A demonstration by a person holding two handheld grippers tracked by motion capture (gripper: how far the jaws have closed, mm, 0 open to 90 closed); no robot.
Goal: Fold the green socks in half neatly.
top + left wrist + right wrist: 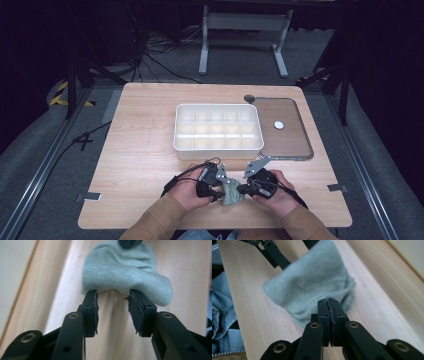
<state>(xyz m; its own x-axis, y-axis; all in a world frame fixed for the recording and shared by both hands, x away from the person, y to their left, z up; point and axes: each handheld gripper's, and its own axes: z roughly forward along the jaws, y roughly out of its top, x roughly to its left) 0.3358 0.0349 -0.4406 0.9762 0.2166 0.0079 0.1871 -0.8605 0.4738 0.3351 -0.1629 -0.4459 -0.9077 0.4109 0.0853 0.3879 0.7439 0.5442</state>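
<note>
A grey-green sock (231,192) (125,272) (312,282) lies bunched on the wooden table near its front edge, between the two hands. My left gripper (220,196) (113,293) is open, and its jaw tips touch the near edge of the sock, one at each side of a fold. My right gripper (241,190) (328,301) is shut, pinching the sock's hem at its tips. In the right gripper view, the left gripper's fingers (277,257) reach the sock's far side. The tip of the right gripper (128,242) shows beyond the sock in the left gripper view.
A white tray (176,131) with several empty compartments stands mid-table. To its right lies a flat clear lid (295,142) with a small white disc (278,125) on it. The person's jeans (222,305) show past the table's front edge.
</note>
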